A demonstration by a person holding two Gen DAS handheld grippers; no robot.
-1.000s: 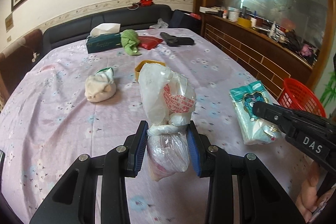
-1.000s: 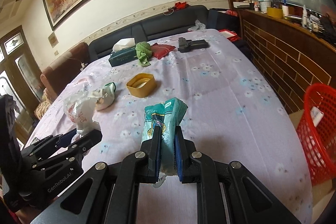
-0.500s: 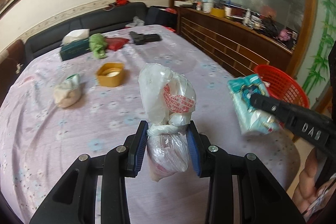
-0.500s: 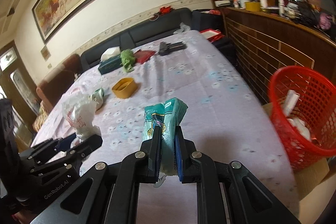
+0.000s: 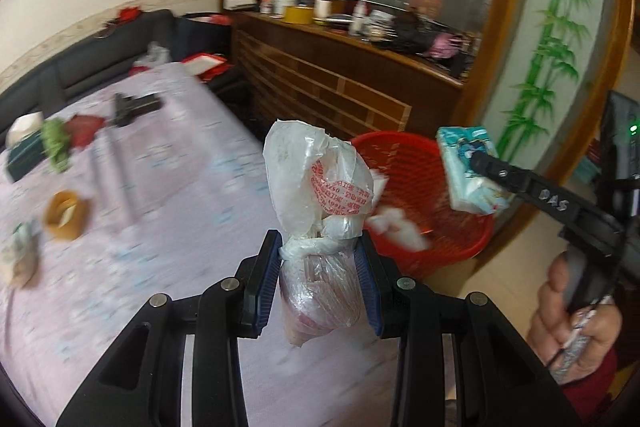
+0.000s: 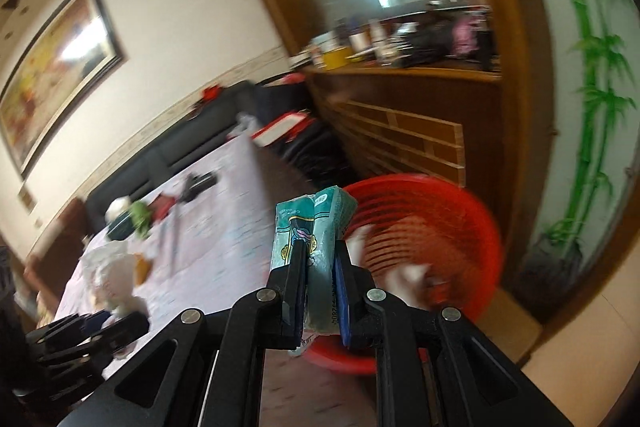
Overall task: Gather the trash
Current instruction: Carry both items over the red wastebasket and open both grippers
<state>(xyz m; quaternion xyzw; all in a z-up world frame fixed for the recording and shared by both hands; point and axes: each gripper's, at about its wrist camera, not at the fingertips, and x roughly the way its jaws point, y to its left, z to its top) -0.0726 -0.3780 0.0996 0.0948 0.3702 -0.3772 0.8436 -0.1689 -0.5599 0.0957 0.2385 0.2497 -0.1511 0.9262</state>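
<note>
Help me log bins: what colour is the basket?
Red basket; the left wrist view shows it best.

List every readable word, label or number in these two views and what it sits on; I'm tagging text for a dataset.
"DAS": white letters on the finger of the right gripper, left wrist view.
Red print on the knotted plastic bag held by the left gripper: too crumpled to read.
Print on the teal tissue packet: too blurred.
Framed picture: no legible text.
</note>
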